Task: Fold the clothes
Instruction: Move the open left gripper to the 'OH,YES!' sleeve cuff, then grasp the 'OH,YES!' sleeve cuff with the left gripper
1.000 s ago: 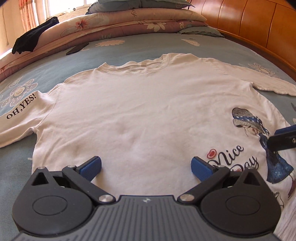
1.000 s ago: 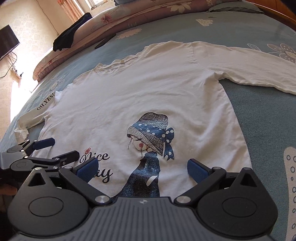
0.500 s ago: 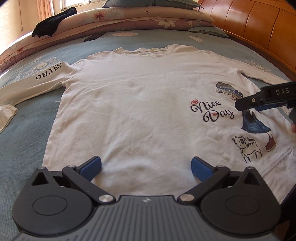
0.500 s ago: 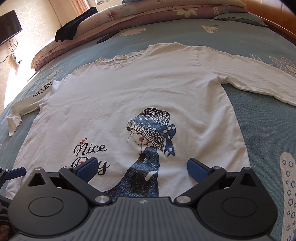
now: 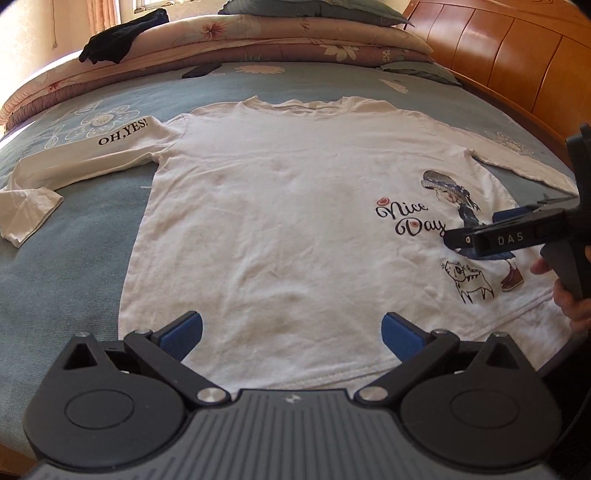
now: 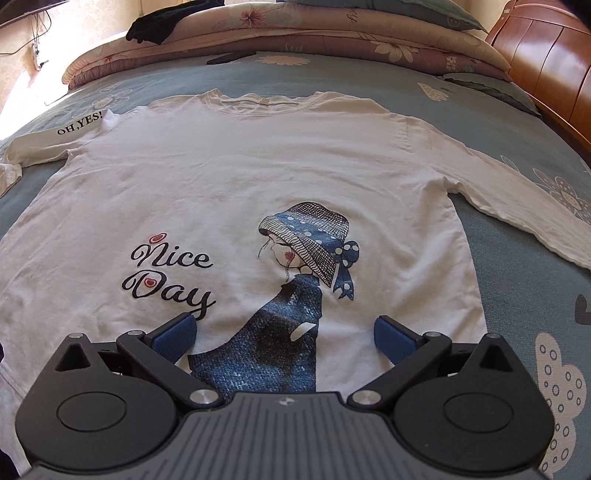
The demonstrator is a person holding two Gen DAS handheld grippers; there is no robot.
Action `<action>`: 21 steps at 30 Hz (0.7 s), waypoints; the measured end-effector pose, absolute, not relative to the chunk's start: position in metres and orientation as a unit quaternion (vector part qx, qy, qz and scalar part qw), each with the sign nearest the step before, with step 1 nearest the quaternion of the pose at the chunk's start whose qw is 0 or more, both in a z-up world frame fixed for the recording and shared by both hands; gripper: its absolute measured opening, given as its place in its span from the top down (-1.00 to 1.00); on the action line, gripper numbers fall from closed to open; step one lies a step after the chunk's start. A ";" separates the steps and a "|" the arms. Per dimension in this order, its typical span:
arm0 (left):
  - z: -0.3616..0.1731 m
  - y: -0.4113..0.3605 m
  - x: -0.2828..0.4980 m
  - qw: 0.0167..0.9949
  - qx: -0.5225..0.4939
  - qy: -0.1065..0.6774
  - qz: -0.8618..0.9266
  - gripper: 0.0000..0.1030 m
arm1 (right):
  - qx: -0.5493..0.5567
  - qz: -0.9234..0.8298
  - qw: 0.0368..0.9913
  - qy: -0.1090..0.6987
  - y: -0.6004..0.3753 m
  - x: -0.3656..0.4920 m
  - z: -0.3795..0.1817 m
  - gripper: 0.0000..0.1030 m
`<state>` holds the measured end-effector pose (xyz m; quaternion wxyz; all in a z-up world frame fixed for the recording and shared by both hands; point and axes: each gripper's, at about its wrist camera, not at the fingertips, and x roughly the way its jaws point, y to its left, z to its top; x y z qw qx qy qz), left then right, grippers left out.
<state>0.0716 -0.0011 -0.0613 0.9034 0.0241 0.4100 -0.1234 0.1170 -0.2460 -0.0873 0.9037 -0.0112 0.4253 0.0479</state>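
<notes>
The white long-sleeved T-shirt [image 5: 280, 221] lies spread flat, print side up, on the blue floral bedspread [image 5: 66, 266], with no fold showing in the body; both sleeves reach outward, the "OH,YES!" sleeve [image 5: 92, 155] bent back at its cuff and the other sleeve [image 6: 517, 199] stretched straight. As it lies, every fold the task wants is absent from the shirt. Its long axis runs from the hem [image 5: 314, 376], nearest the cameras, to the neckline [image 5: 295, 105], which points toward the stacked quilts [image 5: 258, 40] and black garment [image 5: 118, 35]. The left gripper [image 5: 291, 332] hovers over the hem, jaws spread wide and empty; the right gripper [image 6: 284, 334], equally wide, holds nothing above the girl print [image 6: 306, 258].
</notes>
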 end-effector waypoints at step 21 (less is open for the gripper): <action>-0.043 0.049 0.111 0.945 0.098 0.312 -0.012 -0.85 | 0.024 0.048 0.902 0.428 -0.245 0.122 -0.081 -1.00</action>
